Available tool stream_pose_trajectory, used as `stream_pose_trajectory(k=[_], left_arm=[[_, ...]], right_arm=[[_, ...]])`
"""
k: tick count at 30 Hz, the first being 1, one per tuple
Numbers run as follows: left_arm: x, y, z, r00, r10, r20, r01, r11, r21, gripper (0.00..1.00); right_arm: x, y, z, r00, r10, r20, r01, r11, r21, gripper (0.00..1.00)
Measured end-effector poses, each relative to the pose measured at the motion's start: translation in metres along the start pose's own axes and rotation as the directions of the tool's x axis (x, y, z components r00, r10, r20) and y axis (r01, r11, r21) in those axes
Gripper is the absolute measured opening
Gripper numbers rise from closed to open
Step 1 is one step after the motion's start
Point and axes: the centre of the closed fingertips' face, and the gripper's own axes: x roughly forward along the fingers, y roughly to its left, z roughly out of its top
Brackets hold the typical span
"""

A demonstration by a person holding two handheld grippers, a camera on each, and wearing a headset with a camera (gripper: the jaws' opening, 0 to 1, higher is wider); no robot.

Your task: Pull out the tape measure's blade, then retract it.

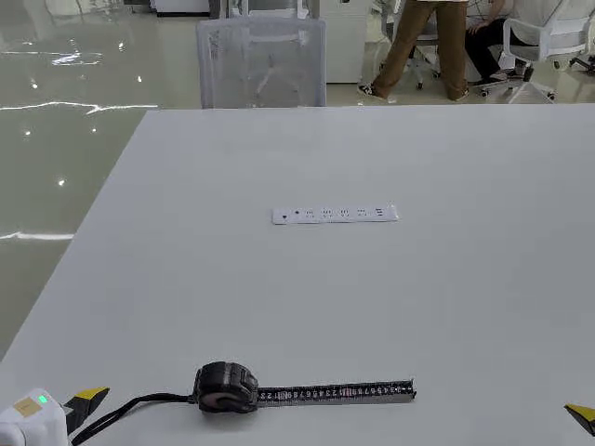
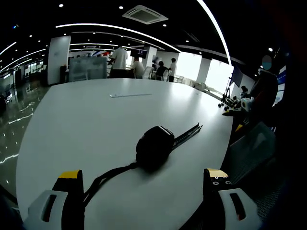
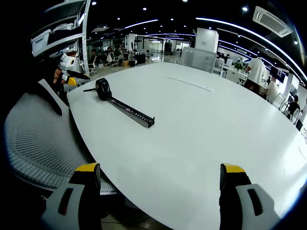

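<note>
tape measure (image 1: 226, 387) is gripped by nothing: the left gripper (image 2: 144, 174) has its jaws spread wide and empty, and so does the right gripper (image 3: 160, 168). it lies at the head view's lower centre, blade (image 1: 339, 392) extended rightward on the table (image 1: 325, 297), with the power strip (image 1: 335, 215) mid-frame.

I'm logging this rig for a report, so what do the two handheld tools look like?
They match. The left tool and the right tool each have two black jaws capped with yellow tips. Each jaw rises from a pale grey-white moulded housing with a dark slot in it.
</note>
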Motion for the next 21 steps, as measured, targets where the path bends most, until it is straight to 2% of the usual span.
stream_pose_trajectory(k=[4,12,16,21], left_arm=[[0.0012,0.0019,0.0004,1.0000,0.003,-0.003,-0.003,1.000,0.003,1.00],[0.0037,0.0016,-0.0004,1.0000,0.002,-0.004,-0.002,1.000,0.003,1.00],[0.0040,0.0019,-0.0021,0.9999,-0.004,-0.014,0.004,1.000,0.008,1.00],[0.0047,0.0021,0.0069,1.0000,0.000,-0.005,0.000,1.000,0.018,1.00]], right_arm=[[0.0001,-0.0019,-0.0016,0.9999,-0.003,-0.016,0.003,1.000,-0.007,1.00],[-0.0025,-0.0047,0.0003,0.9999,-0.011,-0.003,0.011,1.000,0.008,1.00],[-0.0036,-0.0035,-0.0021,0.9998,-0.009,-0.016,0.009,1.000,0.007,1.00],[-0.0047,-0.0024,0.0011,0.9998,-0.007,-0.018,0.006,1.000,-0.004,1.00]])
